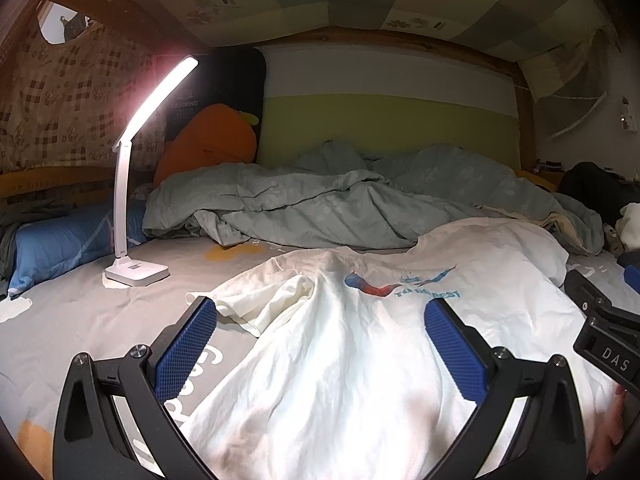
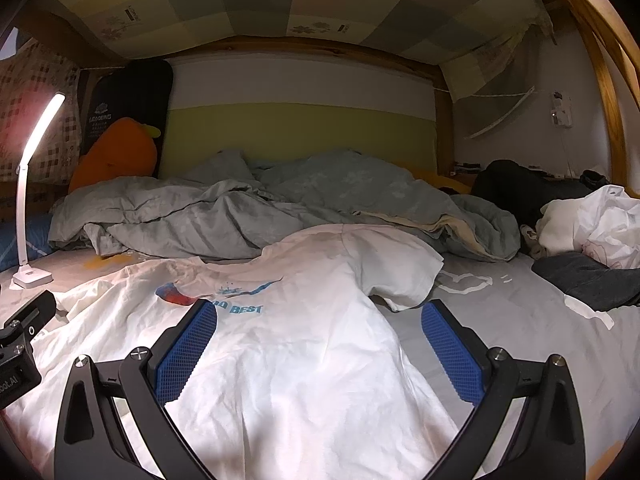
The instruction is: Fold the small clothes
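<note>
Your left hand-held gripper [image 1: 320, 336] and right hand-held gripper [image 2: 319, 334] both stood wide, holding nothing, poised over the white T-shirt [image 1: 360, 360], which lay spread print-up on the bed [image 1: 80, 312], probably flattened for folding, with the lamp [image 1: 136, 268] beyond its left sleeve.

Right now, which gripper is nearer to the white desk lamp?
Left. The left gripper is over the white T-shirt on the lamp's side; the desk lamp stands close ahead-left. The right gripper is across the shirt, farther away.
</note>
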